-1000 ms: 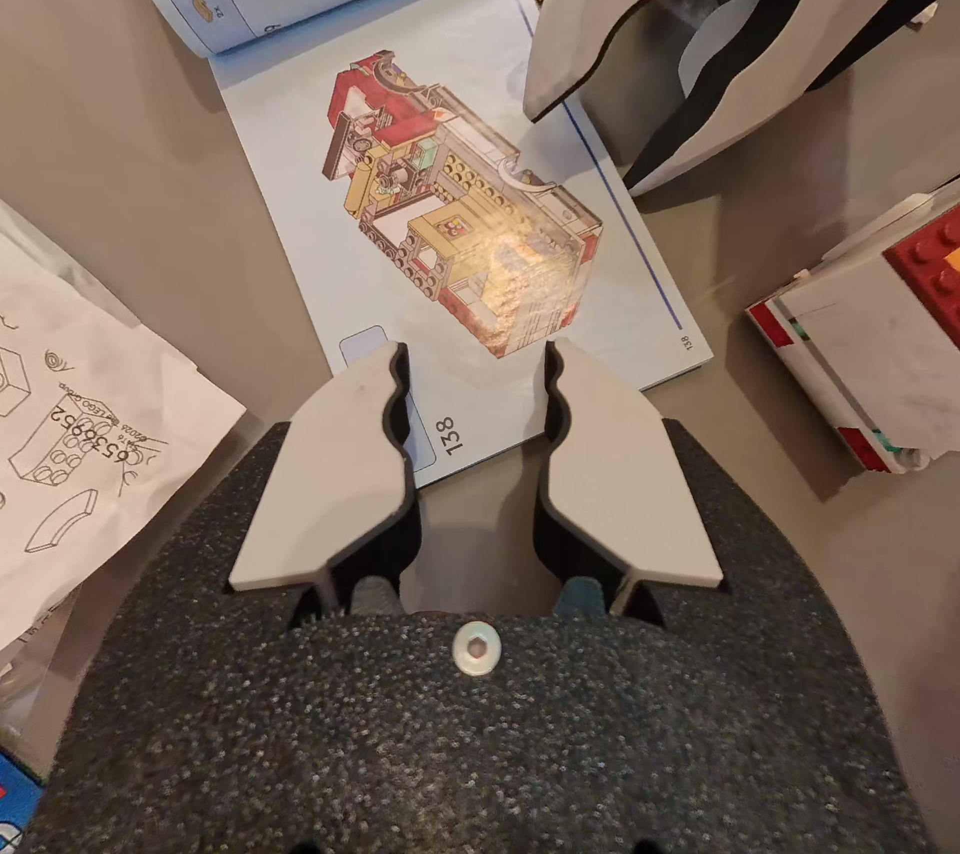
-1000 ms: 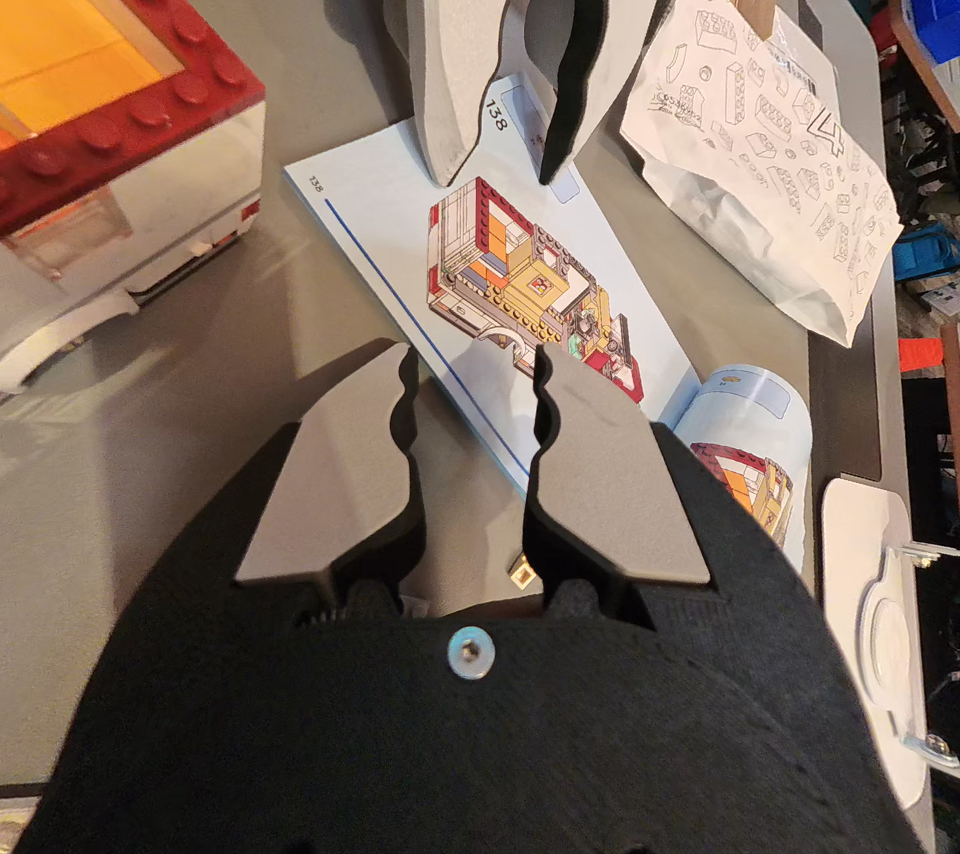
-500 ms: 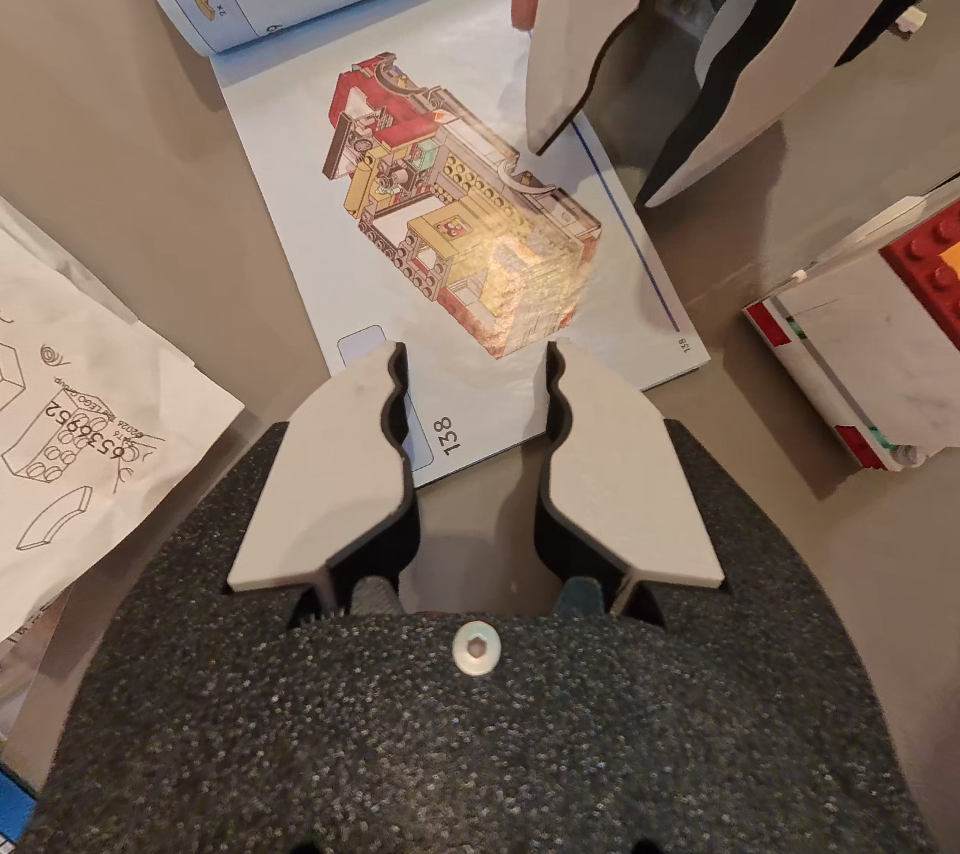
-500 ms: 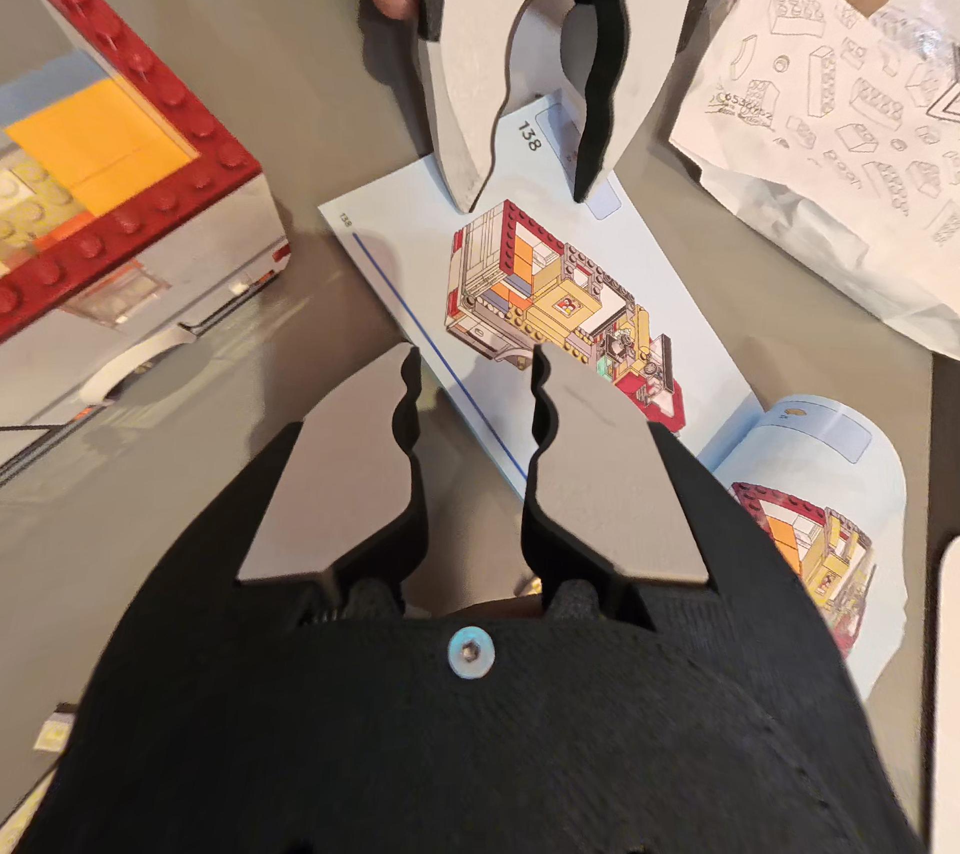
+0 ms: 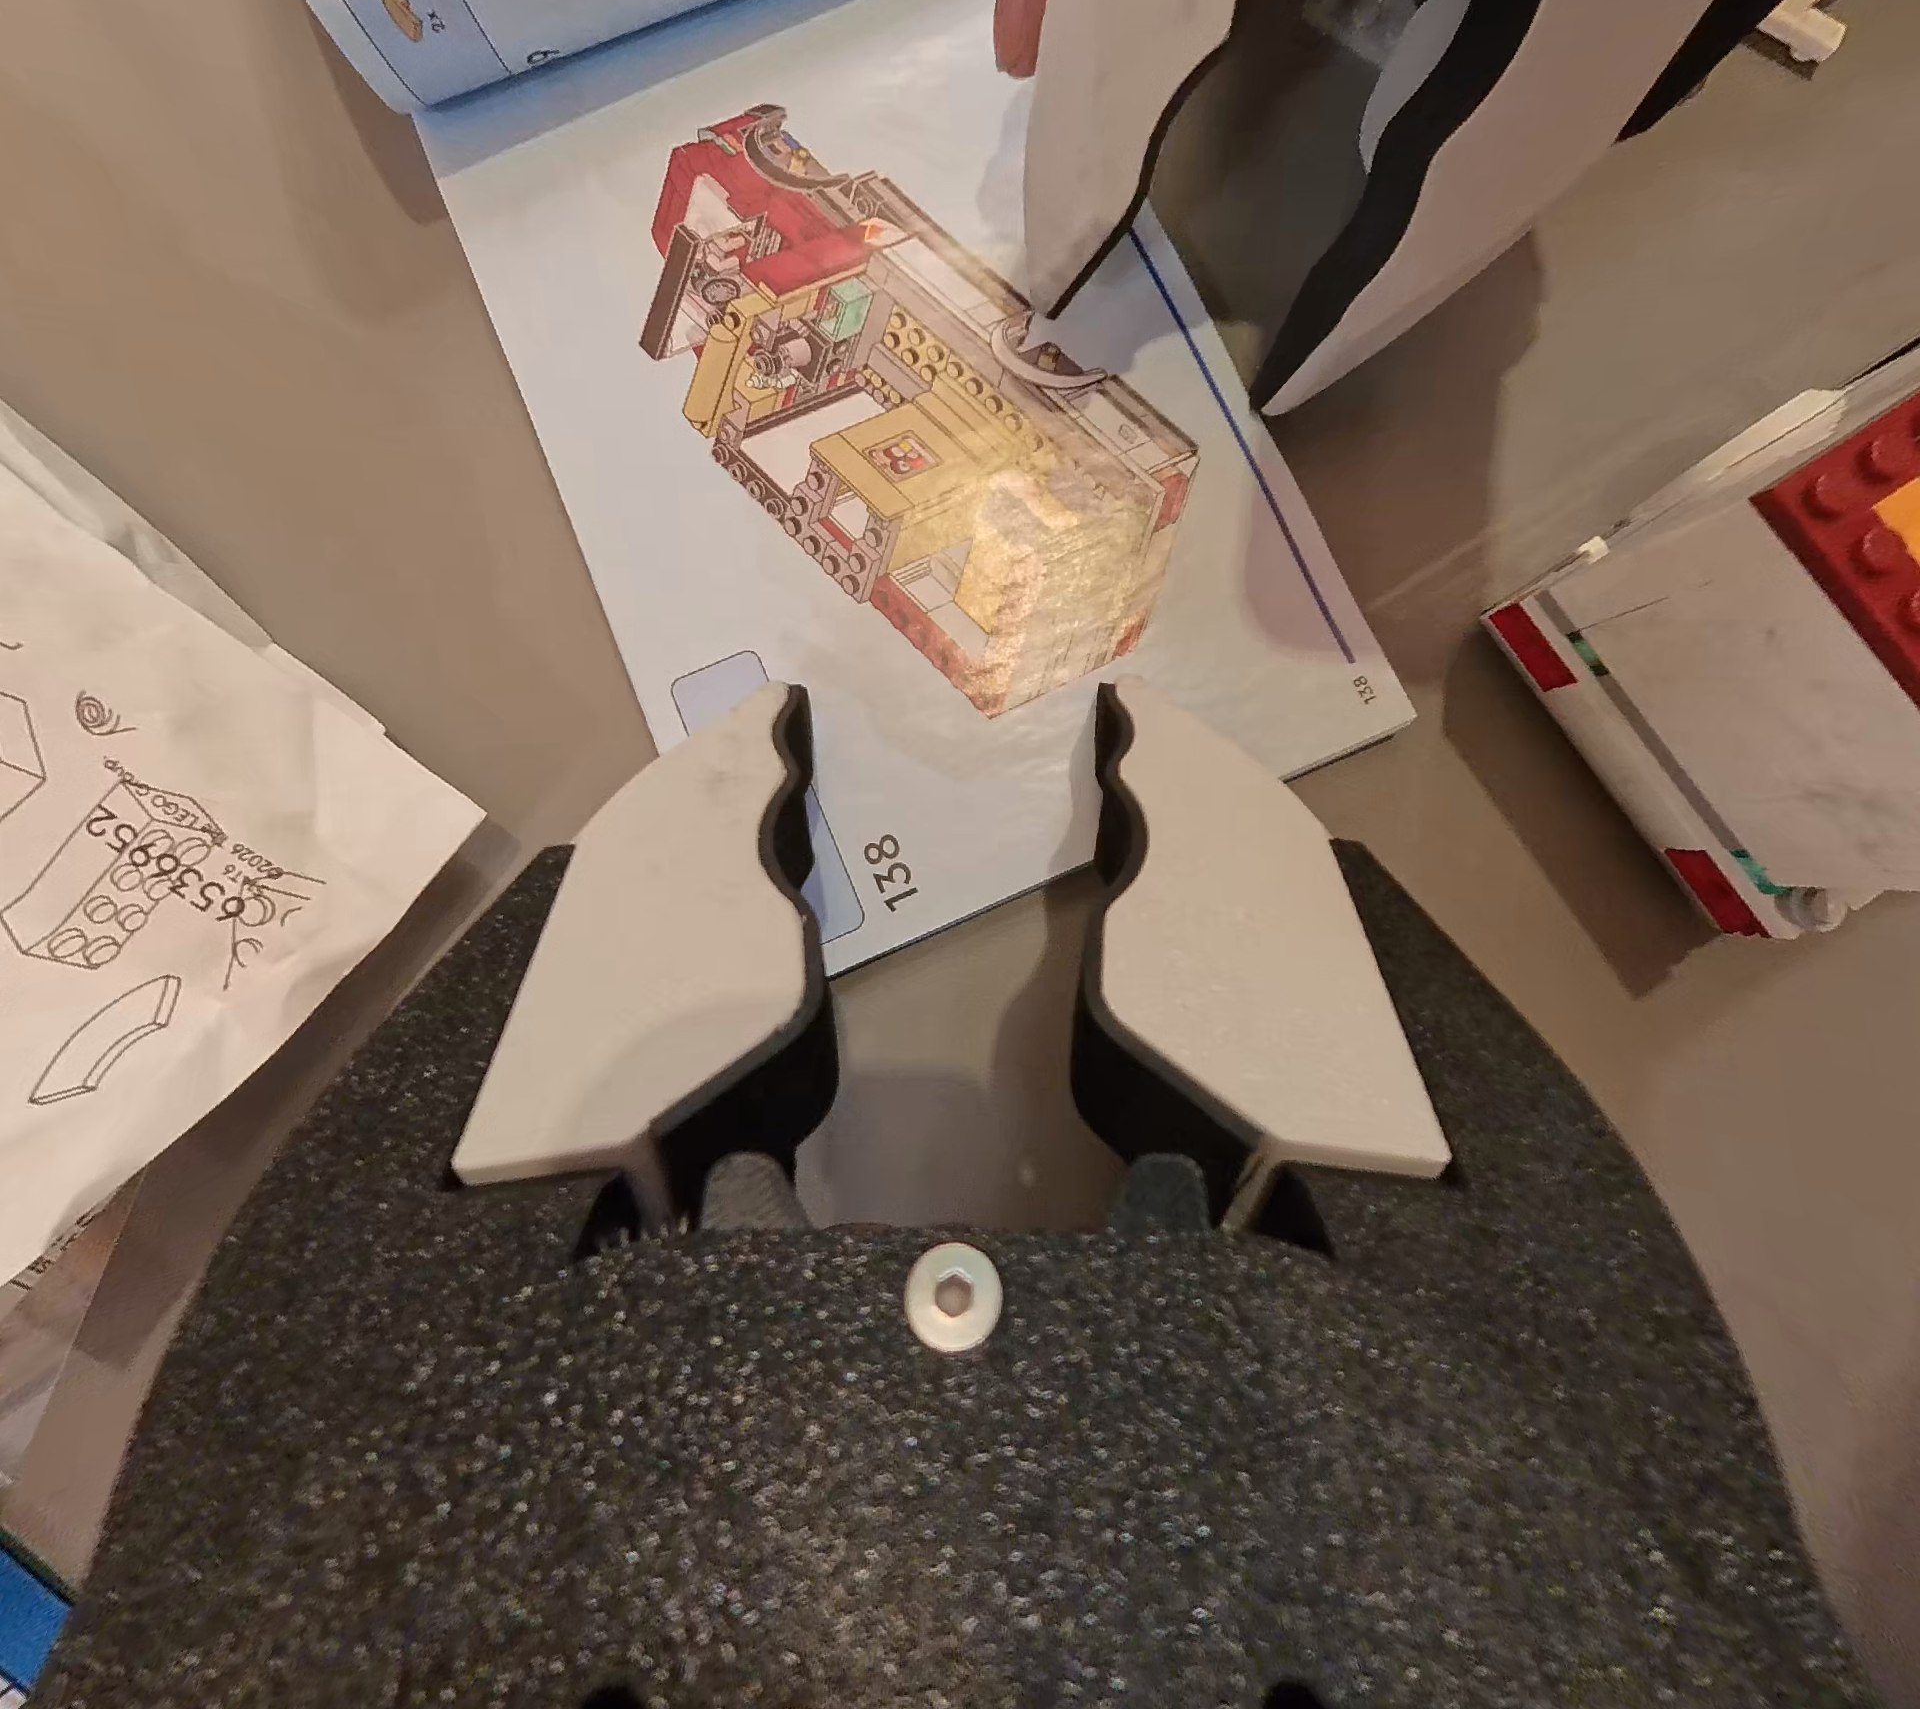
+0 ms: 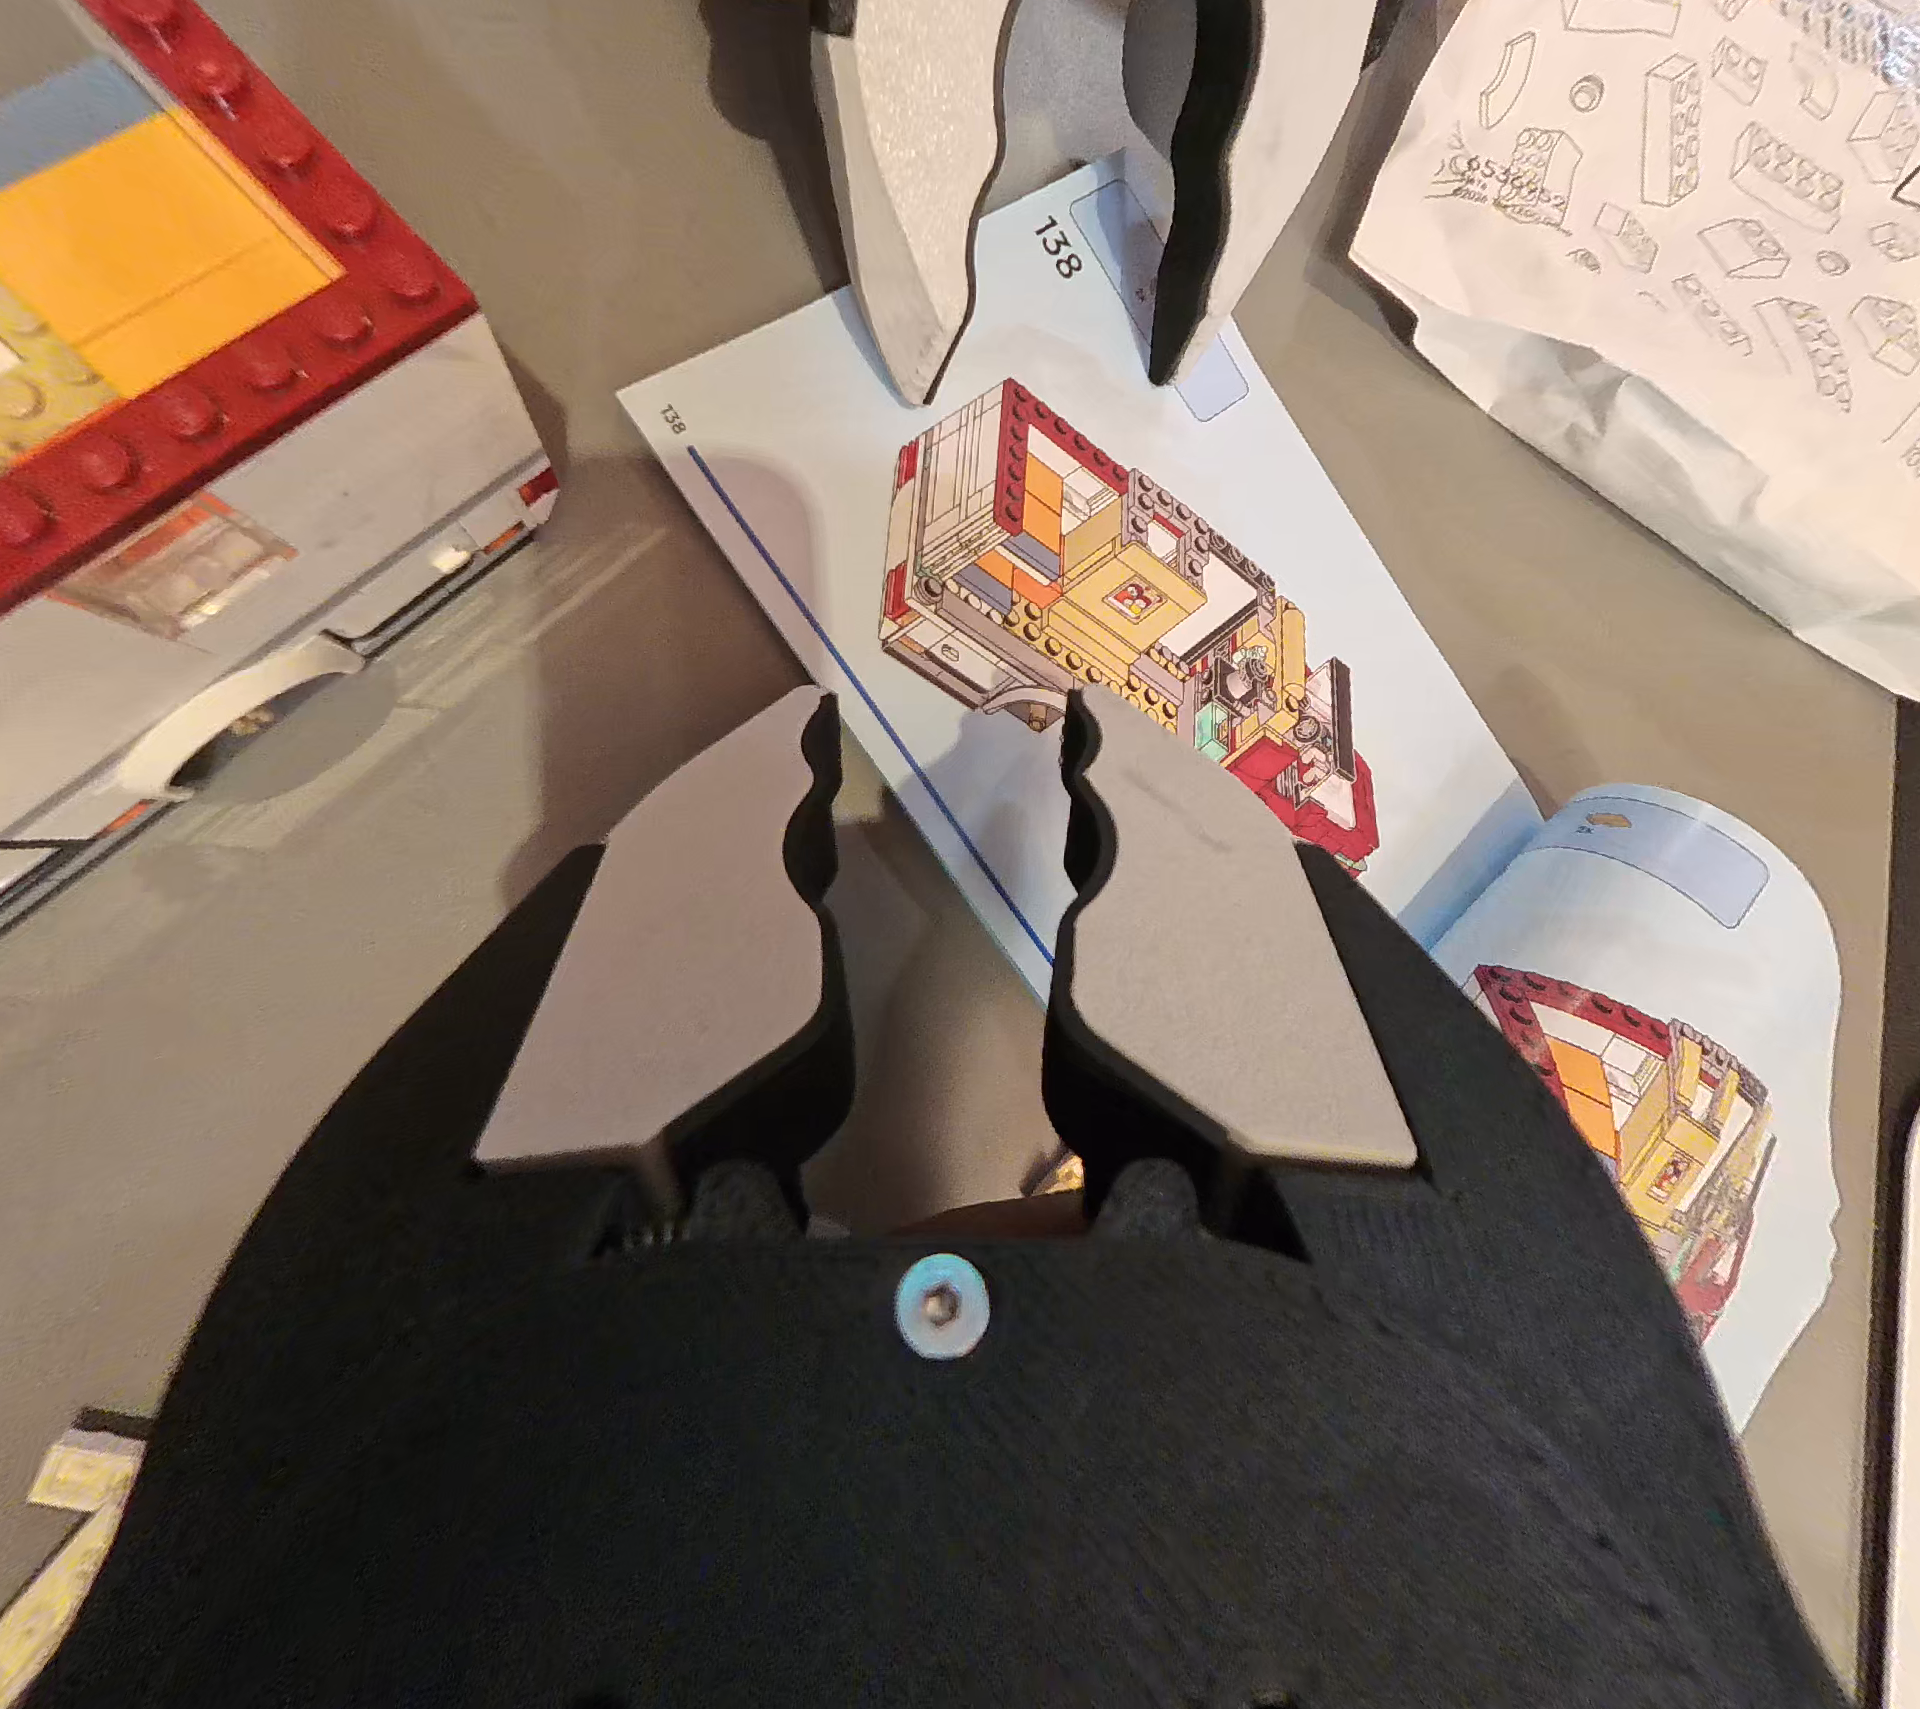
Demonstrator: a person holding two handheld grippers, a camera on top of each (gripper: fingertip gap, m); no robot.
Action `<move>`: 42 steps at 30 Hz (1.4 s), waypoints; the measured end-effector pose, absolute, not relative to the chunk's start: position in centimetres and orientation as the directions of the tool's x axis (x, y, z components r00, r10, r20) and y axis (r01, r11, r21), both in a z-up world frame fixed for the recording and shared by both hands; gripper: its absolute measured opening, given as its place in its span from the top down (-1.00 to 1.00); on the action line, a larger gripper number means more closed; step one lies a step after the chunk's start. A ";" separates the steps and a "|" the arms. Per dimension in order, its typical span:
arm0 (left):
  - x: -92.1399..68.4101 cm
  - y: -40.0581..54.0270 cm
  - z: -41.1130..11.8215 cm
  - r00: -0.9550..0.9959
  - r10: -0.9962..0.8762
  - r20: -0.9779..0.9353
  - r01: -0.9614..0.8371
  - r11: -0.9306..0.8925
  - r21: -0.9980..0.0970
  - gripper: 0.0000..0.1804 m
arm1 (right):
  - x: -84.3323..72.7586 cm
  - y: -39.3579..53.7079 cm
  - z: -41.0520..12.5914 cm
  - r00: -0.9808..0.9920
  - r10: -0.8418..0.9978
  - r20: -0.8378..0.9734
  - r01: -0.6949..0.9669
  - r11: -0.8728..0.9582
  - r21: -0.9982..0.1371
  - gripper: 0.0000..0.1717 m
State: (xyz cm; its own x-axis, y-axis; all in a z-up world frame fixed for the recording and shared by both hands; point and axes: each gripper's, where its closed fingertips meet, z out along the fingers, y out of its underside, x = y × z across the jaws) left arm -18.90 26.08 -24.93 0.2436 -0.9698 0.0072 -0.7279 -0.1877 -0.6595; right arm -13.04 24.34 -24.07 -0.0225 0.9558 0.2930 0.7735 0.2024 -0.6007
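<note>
You are holding the left gripper (image 5: 943,714) almost still above the near corner of the open instruction booklet (image 5: 582,371), its fingers standing wide apart with nothing between them. Your right gripper (image 6: 945,703) is edging in across the booklet's blue-lined edge, one finger over the worktop (image 5: 208,309) and one over the printed drawing, also parted and gripping nothing. The red-topped brick model (image 6: 260,371) is sitting just beside it, and the printed paper bag (image 6: 1662,257) is lying beyond the booklet.

Both wrist cameras look steeply down, close, facing; share instruction booklet (image 5: 935,433).
</note>
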 end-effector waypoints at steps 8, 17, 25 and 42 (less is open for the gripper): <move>-18.9 26.0 -24.9 0.240 -0.971 0.008 -0.730 -0.186 -0.658 0.40 | -13.1 24.5 -23.5 -0.003 0.958 0.287 0.758 0.190 -0.624 0.51; -19.1 26.4 -24.5 0.244 -0.970 -0.002 -0.723 -0.180 -0.667 0.37 | -13.0 25.2 -22.9 0.054 0.960 0.276 0.740 0.147 -0.657 0.56; -19.6 27.5 -19.3 0.291 -0.957 0.002 -0.525 -0.162 -0.836 0.38 | -12.7 25.8 -22.8 0.108 0.961 0.253 0.729 0.097 -0.678 0.62; -18.5 24.6 -22.1 0.076 -0.992 -0.097 -0.665 0.022 -0.747 1.00 | -12.6 25.3 -22.6 0.085 0.970 0.226 0.721 0.097 -0.686 0.61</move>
State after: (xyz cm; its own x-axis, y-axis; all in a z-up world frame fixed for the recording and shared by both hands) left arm -18.47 24.59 -22.08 0.0759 -0.9924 -0.0967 -0.6649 0.0219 -0.7466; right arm -12.63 25.27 -22.59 0.0847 0.9703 0.2264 0.7208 0.0972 -0.6862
